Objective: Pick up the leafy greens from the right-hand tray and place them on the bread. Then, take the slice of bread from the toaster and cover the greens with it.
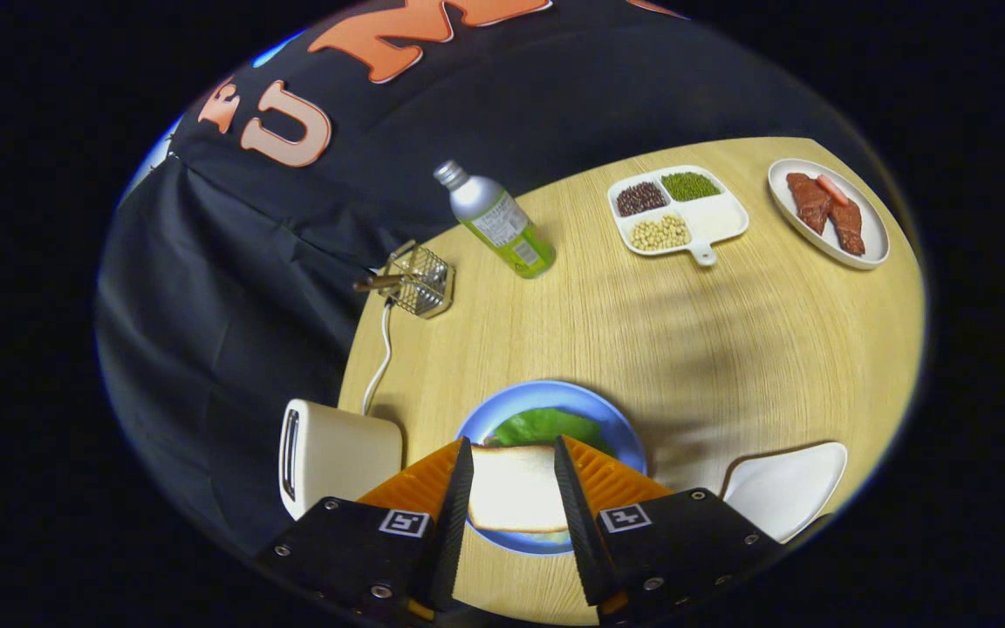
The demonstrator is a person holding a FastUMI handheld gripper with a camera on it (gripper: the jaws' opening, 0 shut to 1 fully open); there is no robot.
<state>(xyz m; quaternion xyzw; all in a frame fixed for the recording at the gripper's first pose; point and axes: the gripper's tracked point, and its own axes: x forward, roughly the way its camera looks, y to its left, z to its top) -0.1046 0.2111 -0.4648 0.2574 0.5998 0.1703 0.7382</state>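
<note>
A: Left to right. Cream-white two-slot toaster (pixel 328 458) at the tabletop's near left edge, its white cord running back toward a small wire-mesh basket (pixel 420 281). Slots look empty from here, though I can't see down into them.

B: And the tongs (pixel 513 484)?

A: Held apart, one finger on each side of the pale square slice of bread (pixel 513 497). Whether the pads actually press the crusts I can't tell; they sit right at its edges. The slice lies over the flat green lettuce leaf (pixel 546 426) on the round blue plate (pixel 620 427), the leaf poking out beyond the fingertips.

B: Handling?

A: Bread reads as light, soft, easily dented. I'd take it by opposite crust edges, gently. The leaf is thin and limp, likely to slide if the slice is dragged.

B: Farther right?

A: Empty white tray (pixel 786 488) just beside the plate. Well beyond: silver-and-green bottle (pixel 498 222), white divided dish of beans (pixel 675 212), white oval plate with red meat (pixel 830 212), all on the light wood tabletop (pixel 729 349).
</note>
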